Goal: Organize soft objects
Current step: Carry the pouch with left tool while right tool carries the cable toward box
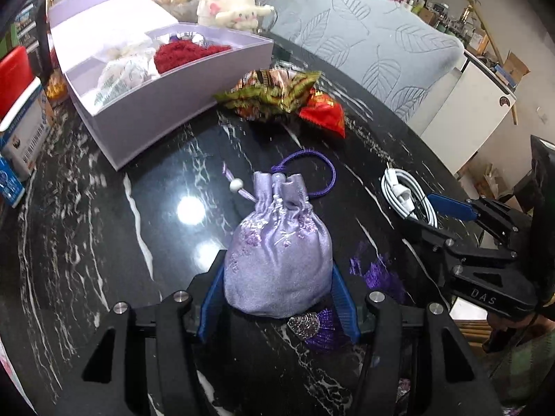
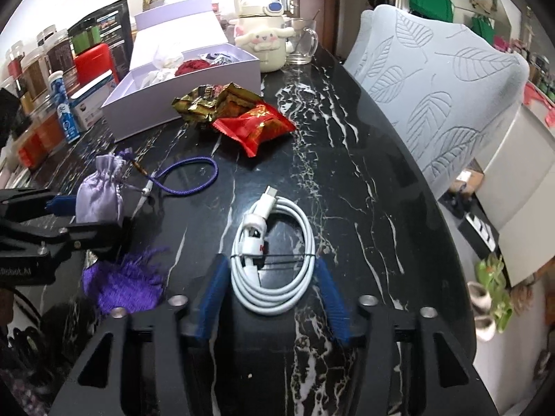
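Observation:
My left gripper (image 1: pixel 277 267) is shut on a lavender drawstring pouch (image 1: pixel 277 253), with a blue pad pressing each side. The pouch's purple cord (image 1: pixel 322 173) trails on the black marble table (image 1: pixel 104 225), and its purple tassel (image 1: pixel 378 274) lies beside it. In the right wrist view the left gripper (image 2: pixel 86 215) and the pouch (image 2: pixel 100 187) are at the left. My right gripper (image 2: pixel 270 261) is open around a coiled white cable (image 2: pixel 274 260) that lies on the table. An open lavender box (image 1: pixel 166 104) at the back left holds a red fuzzy item (image 1: pixel 180 53) and white soft items (image 1: pixel 125 72).
Gold-green snack packets (image 2: pixel 208 104) and a red snack packet (image 2: pixel 256 124) lie in front of the box (image 2: pixel 180 104). A plush-covered mug (image 2: pixel 263 41) and a glass mug (image 2: pixel 305 41) stand behind. Jars and cartons (image 2: pixel 52 79) line the left edge. A leaf-patterned chair (image 2: pixel 433 86) flanks the right edge.

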`<state>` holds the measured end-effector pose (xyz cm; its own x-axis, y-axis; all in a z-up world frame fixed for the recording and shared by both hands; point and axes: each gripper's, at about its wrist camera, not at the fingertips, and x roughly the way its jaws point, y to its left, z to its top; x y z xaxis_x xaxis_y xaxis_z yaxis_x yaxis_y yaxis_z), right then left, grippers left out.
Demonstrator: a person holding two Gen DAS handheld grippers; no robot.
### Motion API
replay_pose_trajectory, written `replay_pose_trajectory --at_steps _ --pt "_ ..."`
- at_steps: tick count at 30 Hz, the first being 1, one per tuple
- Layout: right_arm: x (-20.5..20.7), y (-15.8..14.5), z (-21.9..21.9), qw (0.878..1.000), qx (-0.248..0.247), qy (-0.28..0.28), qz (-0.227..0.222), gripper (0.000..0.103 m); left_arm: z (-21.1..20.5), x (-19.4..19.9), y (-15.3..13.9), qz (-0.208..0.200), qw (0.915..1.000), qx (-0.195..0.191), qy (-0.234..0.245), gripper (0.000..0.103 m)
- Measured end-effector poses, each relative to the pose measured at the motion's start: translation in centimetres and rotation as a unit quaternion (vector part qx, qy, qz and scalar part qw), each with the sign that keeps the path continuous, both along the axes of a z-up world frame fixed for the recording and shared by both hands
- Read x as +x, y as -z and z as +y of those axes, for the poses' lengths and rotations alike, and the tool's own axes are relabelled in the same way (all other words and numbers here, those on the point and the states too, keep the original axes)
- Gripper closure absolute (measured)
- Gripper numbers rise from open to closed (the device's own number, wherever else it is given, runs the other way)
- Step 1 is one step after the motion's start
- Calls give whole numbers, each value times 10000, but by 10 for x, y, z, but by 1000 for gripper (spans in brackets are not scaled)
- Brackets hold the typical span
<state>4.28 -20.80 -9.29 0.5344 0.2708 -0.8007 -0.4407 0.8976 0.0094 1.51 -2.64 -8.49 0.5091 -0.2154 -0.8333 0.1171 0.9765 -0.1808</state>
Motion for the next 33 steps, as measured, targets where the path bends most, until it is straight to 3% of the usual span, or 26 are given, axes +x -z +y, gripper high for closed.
replay_pose_trajectory --at_steps 1,6,9,33 --pt "2 1 2 10000 -25 28 -16 34 0 -1 0 -26 10000 12 -6 48" --pt "7 3 6 9998 -25 95 -147 34 -6 2 1 -78 9998 171 35 48" --pt "8 2 5 9997 15 70 -214 53 -6 3 2 -119 9997 207 40 48" --pt "-4 -15 9 9981 580 -214 -63 54 7 -11 -17 -506 9985 175 -77 52"
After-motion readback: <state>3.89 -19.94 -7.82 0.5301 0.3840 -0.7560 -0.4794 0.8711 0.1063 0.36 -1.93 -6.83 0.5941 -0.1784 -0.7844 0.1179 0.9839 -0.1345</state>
